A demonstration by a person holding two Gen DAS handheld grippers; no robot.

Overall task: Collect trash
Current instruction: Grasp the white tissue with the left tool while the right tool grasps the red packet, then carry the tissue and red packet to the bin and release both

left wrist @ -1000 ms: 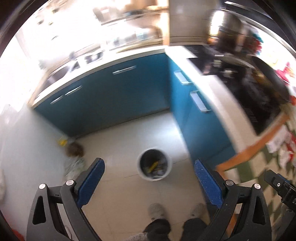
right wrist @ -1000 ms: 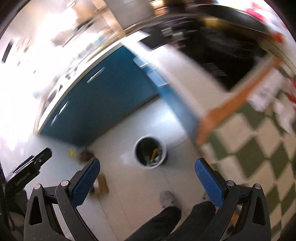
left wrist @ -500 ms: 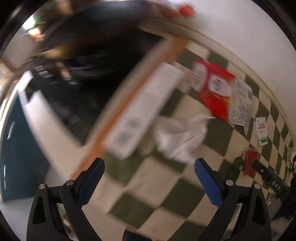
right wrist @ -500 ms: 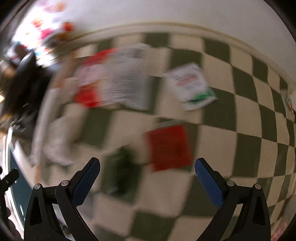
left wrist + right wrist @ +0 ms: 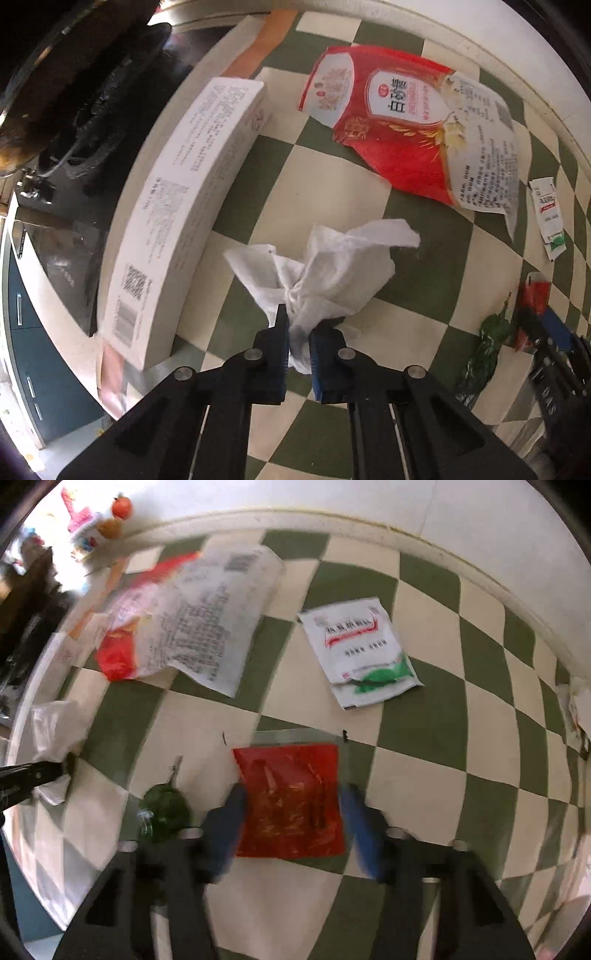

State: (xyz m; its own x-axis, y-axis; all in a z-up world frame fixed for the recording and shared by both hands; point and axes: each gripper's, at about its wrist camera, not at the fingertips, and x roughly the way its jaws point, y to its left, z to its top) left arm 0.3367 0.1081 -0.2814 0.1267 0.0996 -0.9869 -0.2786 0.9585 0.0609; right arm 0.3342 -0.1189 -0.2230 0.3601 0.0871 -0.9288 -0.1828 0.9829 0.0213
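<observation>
Tissue clamped in left gripper fingers; right gripper fingers closing around red packet

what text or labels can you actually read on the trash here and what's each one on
"DAS": part of a marking on the right tongs, seen in the left wrist view.
Red and white bag: large Chinese characters, too distorted to quote; its fine print is too small.
Long white box: fine print, QR code, barcode, unreadable.
White and green sachet: Chinese heading, blurred.
Red packet: no readable text.

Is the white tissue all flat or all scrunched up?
Scrunched up. The white tissue bunches into folds, pinched between the closing left gripper on the checkered floor.
</observation>
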